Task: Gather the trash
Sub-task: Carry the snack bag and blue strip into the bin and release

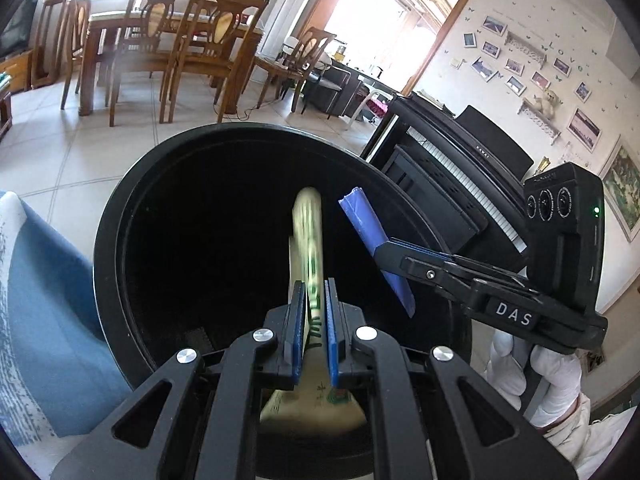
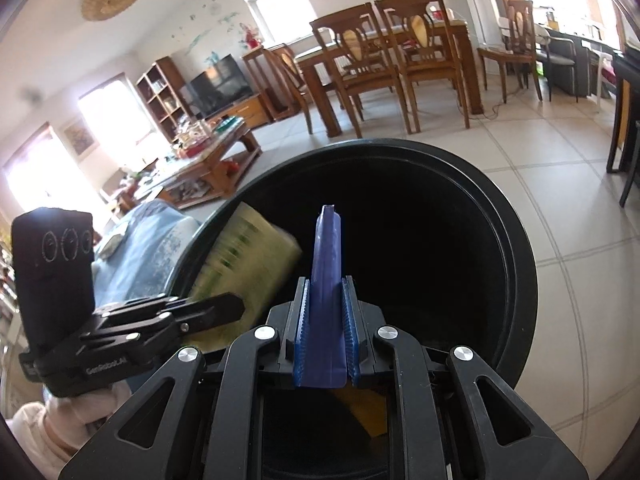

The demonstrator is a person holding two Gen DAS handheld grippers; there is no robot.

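Black bin (image 1: 120, 216) below, wrappers (image 1: 308, 240) in tongs (image 1: 313, 320)

Bin (image 1: 105, 240) mouth open and dark at frame centre in both views. Over it: beige wrapper (image 1: 308, 240) centre, blue wrapper (image 1: 370, 236) just right, near but apart. Blue cushion (image 1: 52, 320) crowds lower left rim.

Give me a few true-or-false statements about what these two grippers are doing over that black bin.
1. The left gripper grips a beige wrapper. True.
2. The right gripper is open. False: it is shut on a blue wrapper.
3. Both pieces are above the black bin. True.
4. The bin stands on carpet. False: it stands on a tiled floor.
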